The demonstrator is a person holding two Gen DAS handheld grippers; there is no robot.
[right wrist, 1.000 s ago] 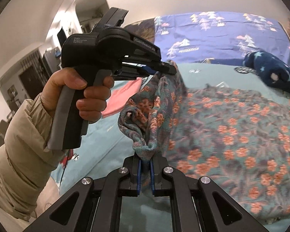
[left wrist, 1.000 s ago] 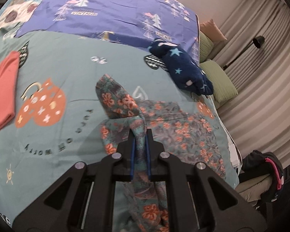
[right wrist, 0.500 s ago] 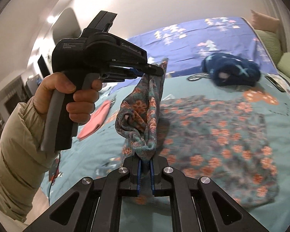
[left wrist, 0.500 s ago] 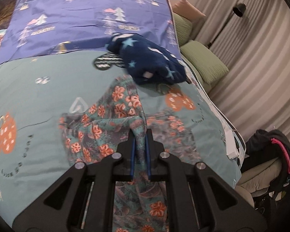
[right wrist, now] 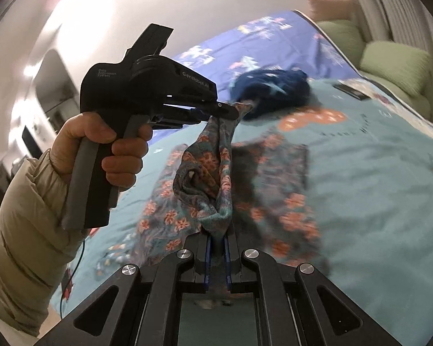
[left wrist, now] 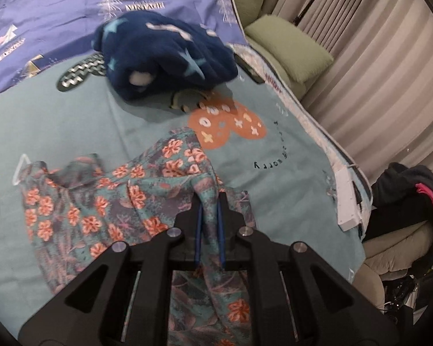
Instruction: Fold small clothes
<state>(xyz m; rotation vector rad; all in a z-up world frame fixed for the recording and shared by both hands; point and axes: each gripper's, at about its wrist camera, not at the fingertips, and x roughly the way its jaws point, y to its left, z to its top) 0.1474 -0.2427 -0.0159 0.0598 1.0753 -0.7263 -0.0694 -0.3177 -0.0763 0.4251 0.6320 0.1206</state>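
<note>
**Both hand-held grippers clamped on the floral garment above the bed**

I have my left hand-held gripper [left wrist: 209, 210] closed on a bunched fold of the teal cotton garment printed with orange flowers [left wrist: 106, 201]. The fabric runs between its blue-lined fingers [left wrist: 198, 230] and hangs down past the frame toward the camera. The rest of the garment lies spread on the teal patterned bedspread [left wrist: 57, 121], toward the bed's near edge, creased and partly doubled over.

In the right wrist view, my right hand-held gripper [right wrist: 217, 245] is likewise closed on the same garment [right wrist: 213, 173]. A gathered loop of cloth rises from it up to the left hand-held gripper [right wrist: 231, 111], which pinches the upper end. That stretch between the two hand-held grippers is lifted off the bedspread [right wrist: 375, 187]; the remainder lies flat on it. My left hand [right wrist: 101, 150], in a beige padded sleeve [right wrist: 29, 216], grips the pistol-style handle.

Beyond the garment, toward the far side of the bed, a dark navy fleece item with pale stars [left wrist: 164, 57] sits bundled, apart from the floral cloth. Behind it lies a purple sheet printed with trees [left wrist: 57, 14]. Green cushions [left wrist: 288, 49] stand by the bed's right edge, against pale pleated curtains [left wrist: 375, 72]. A white power strip [left wrist: 347, 199] rests at that edge.
</note>
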